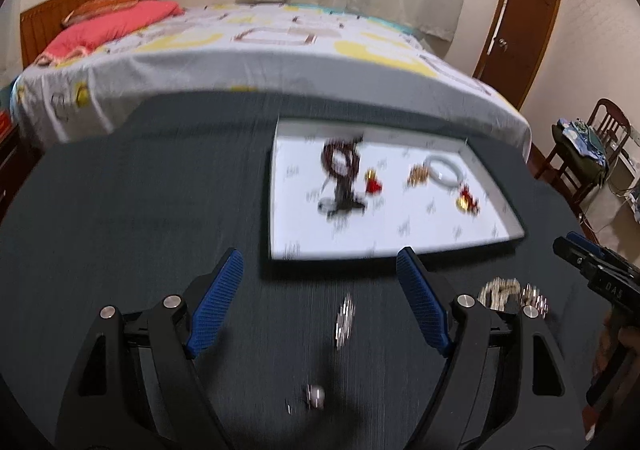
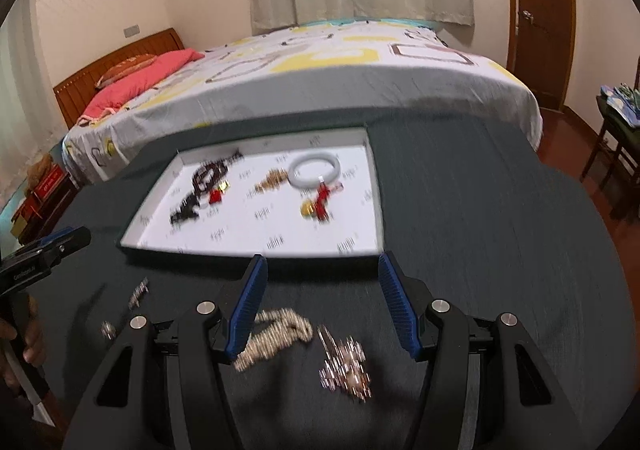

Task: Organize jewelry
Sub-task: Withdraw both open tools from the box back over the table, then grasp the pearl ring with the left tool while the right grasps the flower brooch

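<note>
A white tray [image 1: 496, 186] [image 2: 374, 186] lies on the dark tablecloth and holds a dark bead bracelet [image 1: 340, 162], a pale bangle [image 2: 314, 170], a gold piece [image 2: 272, 180] and red-and-gold charms [image 2: 318, 202]. My left gripper [image 1: 320, 252] is open above the cloth, just short of the tray. A blurred silver piece [image 1: 345, 320] and a small round bead [image 1: 316, 396] lie below it. My right gripper [image 2: 323, 258] is open near the tray's front rim, over a cream beaded bracelet [image 2: 276, 334] and a sparkly brooch [image 2: 346, 366]. No pad touches anything.
The table is round, and its cloth [image 2: 480, 250] drops off at the right and far edges. A bed [image 1: 280, 46] stands right behind it. A wooden chair [image 1: 600, 154] with clutter and a brown door [image 1: 524, 18] are at the right. A hand [image 2: 28, 342] holds the left gripper's handle.
</note>
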The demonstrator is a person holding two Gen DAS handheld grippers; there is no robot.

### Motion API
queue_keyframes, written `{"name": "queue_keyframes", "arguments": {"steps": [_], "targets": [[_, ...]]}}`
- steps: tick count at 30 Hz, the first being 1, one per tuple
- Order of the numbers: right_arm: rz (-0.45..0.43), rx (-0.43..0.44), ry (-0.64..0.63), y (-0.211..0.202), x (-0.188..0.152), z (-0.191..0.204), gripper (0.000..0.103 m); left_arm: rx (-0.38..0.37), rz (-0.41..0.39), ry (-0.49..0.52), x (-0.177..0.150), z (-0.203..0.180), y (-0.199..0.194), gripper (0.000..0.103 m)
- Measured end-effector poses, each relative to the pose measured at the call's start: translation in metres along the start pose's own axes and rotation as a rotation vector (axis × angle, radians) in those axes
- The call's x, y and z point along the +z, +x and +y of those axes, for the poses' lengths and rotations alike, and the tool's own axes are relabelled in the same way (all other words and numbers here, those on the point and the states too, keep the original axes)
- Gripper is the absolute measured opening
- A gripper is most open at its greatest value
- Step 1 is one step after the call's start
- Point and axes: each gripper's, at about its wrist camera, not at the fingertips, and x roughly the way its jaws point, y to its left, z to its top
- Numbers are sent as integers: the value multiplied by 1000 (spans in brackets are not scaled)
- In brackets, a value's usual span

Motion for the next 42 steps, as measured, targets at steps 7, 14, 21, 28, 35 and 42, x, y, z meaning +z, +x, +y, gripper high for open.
{"name": "queue_keyframes", "arguments": {"steps": [7,14,21,28,35,42], "targets": [[56,-36,17,-7,-42,-13,57,41,48,13,-44,-1,-8,77],[89,-47,33,-17,-73,-20,57,68,97,25,-78,-1,-9,77],[113,-52,42,-14,-83,-24,57,79,124,42,-90,-1,3,75],[117,-46,38,-11,-82,-22,57,76,146,52,-92,3,11,50],[134,-38,35,-4,-84,-20,57,66,142,67,-91,2,12,26],[134,-38,35,-3,-85,-20,57,67,130,77,-89,1,12,26]]}}
